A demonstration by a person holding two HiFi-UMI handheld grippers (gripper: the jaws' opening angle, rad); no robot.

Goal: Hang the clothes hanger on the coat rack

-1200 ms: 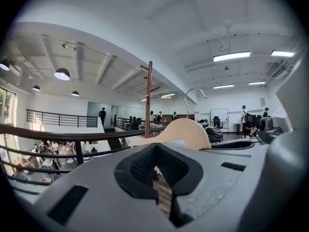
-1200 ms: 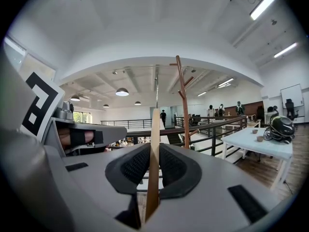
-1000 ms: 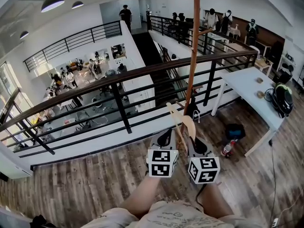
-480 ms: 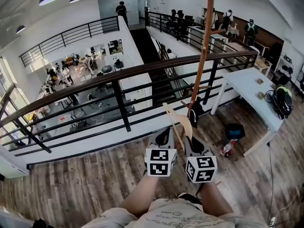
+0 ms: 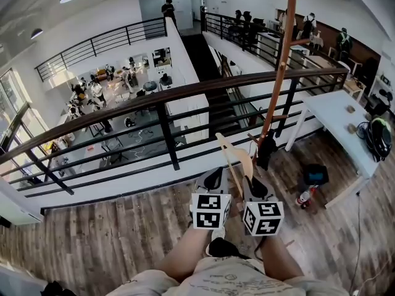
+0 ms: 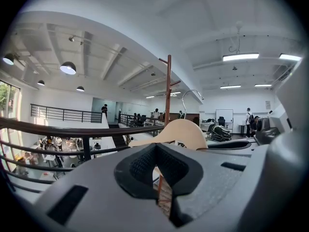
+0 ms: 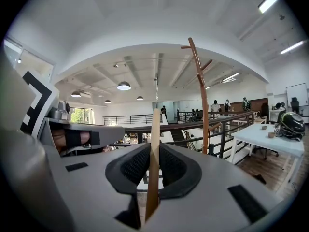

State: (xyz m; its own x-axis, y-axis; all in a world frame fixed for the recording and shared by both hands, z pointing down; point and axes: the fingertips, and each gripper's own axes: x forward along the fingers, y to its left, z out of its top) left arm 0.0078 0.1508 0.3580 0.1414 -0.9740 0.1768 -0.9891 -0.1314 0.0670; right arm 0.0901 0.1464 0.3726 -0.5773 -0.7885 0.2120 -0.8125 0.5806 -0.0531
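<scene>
I hold a light wooden clothes hanger (image 5: 237,160) between my two grippers, a little above the floor and short of the railing. My right gripper (image 5: 252,187) is shut on the hanger's flat wooden body (image 7: 153,149), which stands edge-on between its pads. My left gripper (image 5: 213,179) is shut on a thin reddish bar of the hanger (image 6: 159,187). The hanger's shoulder (image 6: 181,132) and metal hook (image 6: 190,98) rise to the right of it. The tall wooden coat rack (image 5: 279,79) stands ahead and to the right by the railing, apart from the hanger, with pegs near its top (image 7: 198,52).
A black metal railing (image 5: 166,97) runs across in front, with a drop to a lower floor beyond. At the right stands a white table (image 5: 336,113). Beneath it are a black bag (image 5: 316,174) and a bottle (image 5: 302,197). Something dark hangs low on the rack (image 5: 266,150).
Both grippers keep their hold on the hanger. In the head view the coat rack and the table have shifted to the right, and the grippers stay side by side.
</scene>
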